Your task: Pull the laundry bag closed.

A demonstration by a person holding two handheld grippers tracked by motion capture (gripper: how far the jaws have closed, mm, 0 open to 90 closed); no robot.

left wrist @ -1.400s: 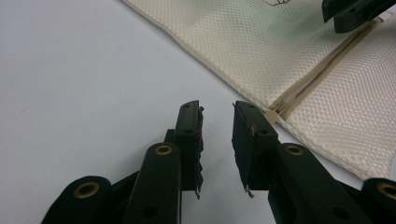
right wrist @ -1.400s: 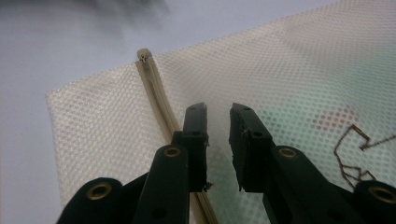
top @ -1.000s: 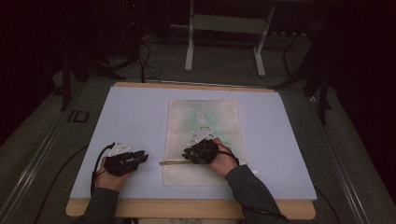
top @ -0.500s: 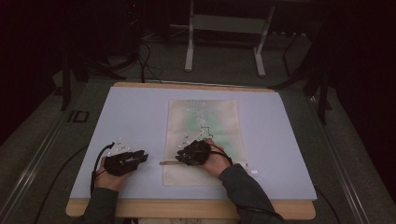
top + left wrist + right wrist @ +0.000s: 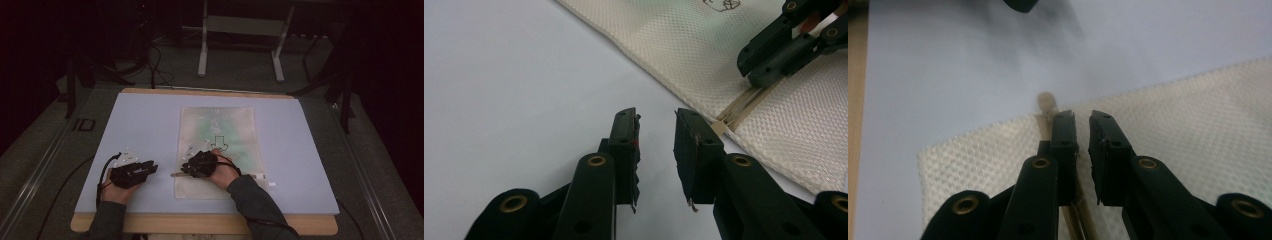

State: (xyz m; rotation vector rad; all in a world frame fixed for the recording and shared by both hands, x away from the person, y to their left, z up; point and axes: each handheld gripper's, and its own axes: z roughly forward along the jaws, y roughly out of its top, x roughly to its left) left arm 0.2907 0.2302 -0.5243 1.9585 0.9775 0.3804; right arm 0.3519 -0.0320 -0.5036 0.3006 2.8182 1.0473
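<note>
Near the front edge of the pale blue mat (image 5: 150, 125), on the cream mesh bag (image 5: 235, 130): right gripper (image 5: 189, 169), jaws just closing to a narrow slit over a thin wooden stick (image 5: 744, 102) that lies across the bag's near left portion, its tip (image 5: 1046, 101) poking past the left edge; whether the pads actually pinch the stick cannot be told. Left gripper (image 5: 656, 132): released, jaws apart over bare mat, just left of the stick's tip. Risk, judged: the slender stick slips sideways or rolls out under a glancing squeeze; the mesh snags and lifts with it. Obscured: the stick's right end, under the right hand; bag contents and printed mark, too faint; table surroundings, dark.
</note>
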